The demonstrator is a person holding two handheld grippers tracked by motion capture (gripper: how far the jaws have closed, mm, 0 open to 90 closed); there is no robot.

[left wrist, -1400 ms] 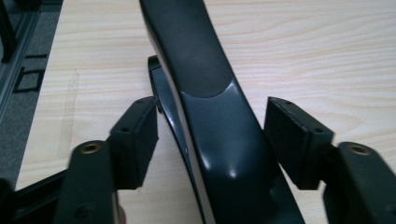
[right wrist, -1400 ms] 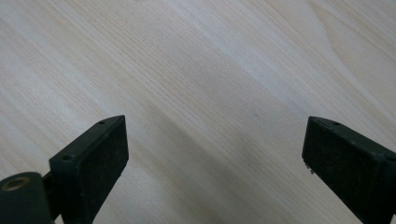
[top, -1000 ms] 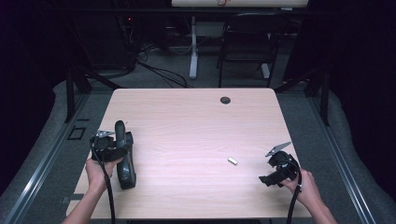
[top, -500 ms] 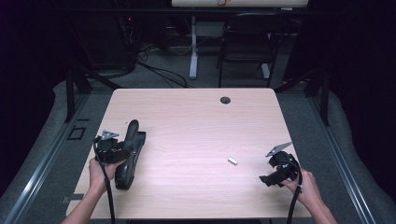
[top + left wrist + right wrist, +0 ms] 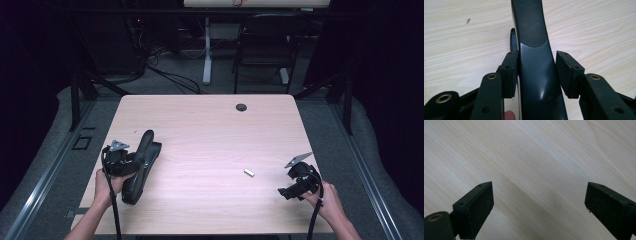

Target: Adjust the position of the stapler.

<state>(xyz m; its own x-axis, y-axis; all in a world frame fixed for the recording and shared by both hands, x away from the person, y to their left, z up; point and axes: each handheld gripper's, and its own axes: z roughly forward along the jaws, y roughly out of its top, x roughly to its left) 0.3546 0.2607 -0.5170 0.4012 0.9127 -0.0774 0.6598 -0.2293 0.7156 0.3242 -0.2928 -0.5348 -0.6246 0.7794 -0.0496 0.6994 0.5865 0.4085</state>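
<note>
A black stapler (image 5: 131, 187) lies at the table's left front, its glossy top arm (image 5: 145, 144) lifted off the base. My left gripper (image 5: 137, 162) holds that arm; in the left gripper view the curved arm (image 5: 534, 37) runs up between the pads (image 5: 510, 72), which touch both its sides. The jaws have just been closing on it. A small silver strip of staples (image 5: 249, 172) lies right of centre. My right gripper (image 5: 288, 191) rests at the front right, open, with bare wood between its pads (image 5: 477, 206).
The light wooden table (image 5: 210, 125) has a round cable hole (image 5: 241, 107) near its far edge. Beyond the table stand a chair (image 5: 262, 55) and a desk leg (image 5: 206, 55) on a dark floor with cables.
The stapler's top arm has come up off the base and its far end has swung to the right, with my left gripper turning along. The right gripper has stayed put.
</note>
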